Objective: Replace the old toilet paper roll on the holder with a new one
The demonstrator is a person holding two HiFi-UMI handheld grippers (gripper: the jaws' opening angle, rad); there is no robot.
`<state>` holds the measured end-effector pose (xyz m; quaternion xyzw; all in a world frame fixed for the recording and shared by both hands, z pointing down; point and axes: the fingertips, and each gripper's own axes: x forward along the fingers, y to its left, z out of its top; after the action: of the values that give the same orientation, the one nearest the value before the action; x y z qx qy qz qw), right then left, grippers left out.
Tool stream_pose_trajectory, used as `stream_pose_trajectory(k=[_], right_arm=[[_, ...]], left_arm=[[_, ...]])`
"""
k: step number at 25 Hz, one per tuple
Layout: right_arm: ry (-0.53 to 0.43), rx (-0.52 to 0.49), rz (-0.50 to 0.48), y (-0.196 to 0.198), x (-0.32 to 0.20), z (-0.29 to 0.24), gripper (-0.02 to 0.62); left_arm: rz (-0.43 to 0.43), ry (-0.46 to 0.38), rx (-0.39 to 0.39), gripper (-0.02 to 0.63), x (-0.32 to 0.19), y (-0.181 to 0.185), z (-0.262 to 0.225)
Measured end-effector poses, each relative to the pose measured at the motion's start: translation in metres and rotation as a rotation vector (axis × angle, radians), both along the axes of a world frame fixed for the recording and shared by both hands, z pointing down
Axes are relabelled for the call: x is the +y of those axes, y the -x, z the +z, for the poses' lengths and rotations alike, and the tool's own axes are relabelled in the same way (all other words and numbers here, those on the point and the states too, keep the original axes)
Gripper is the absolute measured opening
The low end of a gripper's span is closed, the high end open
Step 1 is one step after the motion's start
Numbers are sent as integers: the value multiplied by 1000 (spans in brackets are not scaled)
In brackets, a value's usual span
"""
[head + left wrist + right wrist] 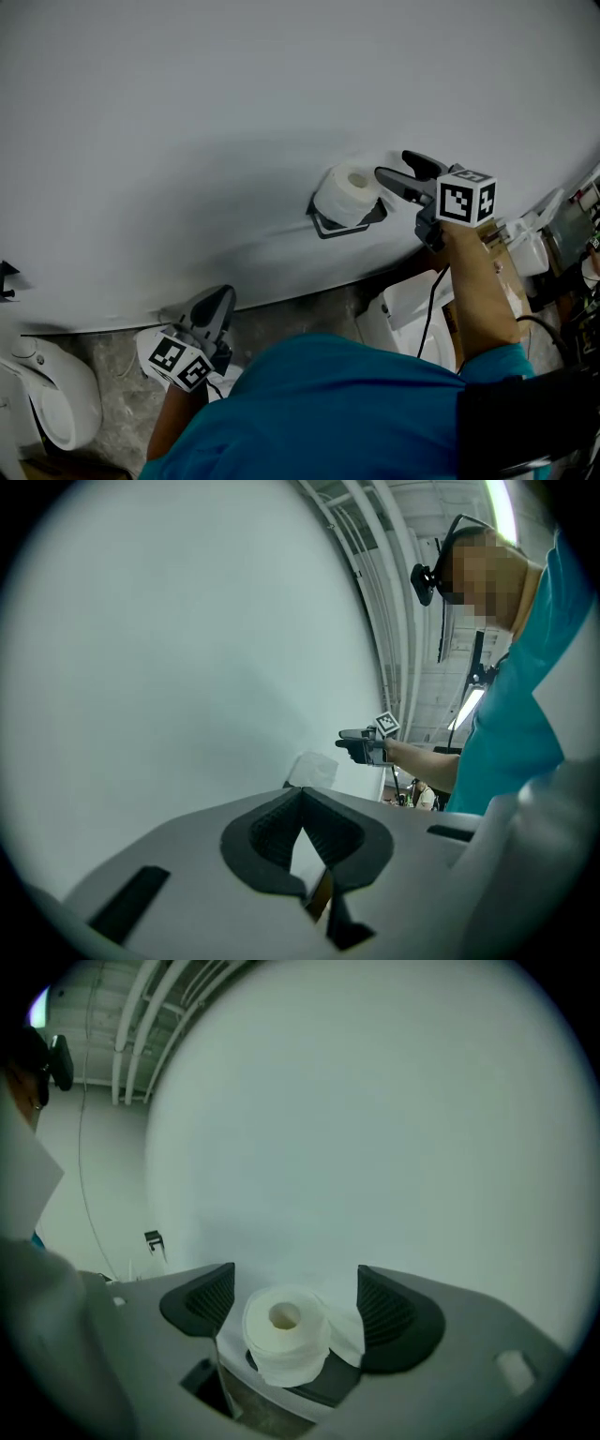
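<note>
My right gripper [394,167] is up at the white wall [187,131], its jaws spread wide. The toilet paper roll [284,1330] sits on a dark holder [330,225] fixed to that wall. Seen along the jaws, the roll shows between them, and neither pad touches it. A loose sheet [345,1335] trails off the roll's right side. My left gripper [302,797] is held low, well apart from the roll, its jaws pressed together on nothing.

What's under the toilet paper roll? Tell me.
A dark holder sits under the toilet paper roll, fixed to the white wall. Its surface directly beneath the roll is covered.
</note>
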<state>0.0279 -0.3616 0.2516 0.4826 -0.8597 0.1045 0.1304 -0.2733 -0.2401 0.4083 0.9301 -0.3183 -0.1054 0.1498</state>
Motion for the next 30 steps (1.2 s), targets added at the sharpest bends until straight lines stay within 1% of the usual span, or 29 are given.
stream_pose_trajectory(k=[1, 4, 5, 9, 13, 14, 15, 18, 23, 27, 30], right_arm=[[-38, -46, 4, -2, 4, -4, 385], [-132, -171, 15, -14, 12, -9, 248], [-154, -198, 13, -18, 16, -8, 215], [-201, -237, -39, -36, 33, 0, 139], [-215, -295, -104, -56, 50, 6, 28], [-218, -304, -121, -60, 54, 8, 14], [-219, -306, -139, -64, 57, 11, 3], [-222, -294, -190, -76, 64, 24, 3], [-205, -320, -255, -96, 72, 46, 3], [-184, -342, -291, -102, 77, 67, 3], [-178, -320, -312, -103, 80, 82, 3]], left_arm=[[1, 1, -2, 9, -1, -1, 0], [9, -5, -10, 9, -6, -11, -3], [14, -12, -14, 9, -6, -17, -5], [8, -23, -32, 9, -5, -45, -15], [-23, -17, -45, 9, -3, -75, -21], [-31, -13, -46, 9, -3, -82, -22], [-40, -9, -47, 9, -3, -90, -22], [-68, -6, -54, 9, -2, -111, -25], [-111, -17, -70, 9, 2, -142, -33], [-144, -8, -84, 9, 5, -152, -38], [-164, -15, -93, 9, 6, -157, -43]])
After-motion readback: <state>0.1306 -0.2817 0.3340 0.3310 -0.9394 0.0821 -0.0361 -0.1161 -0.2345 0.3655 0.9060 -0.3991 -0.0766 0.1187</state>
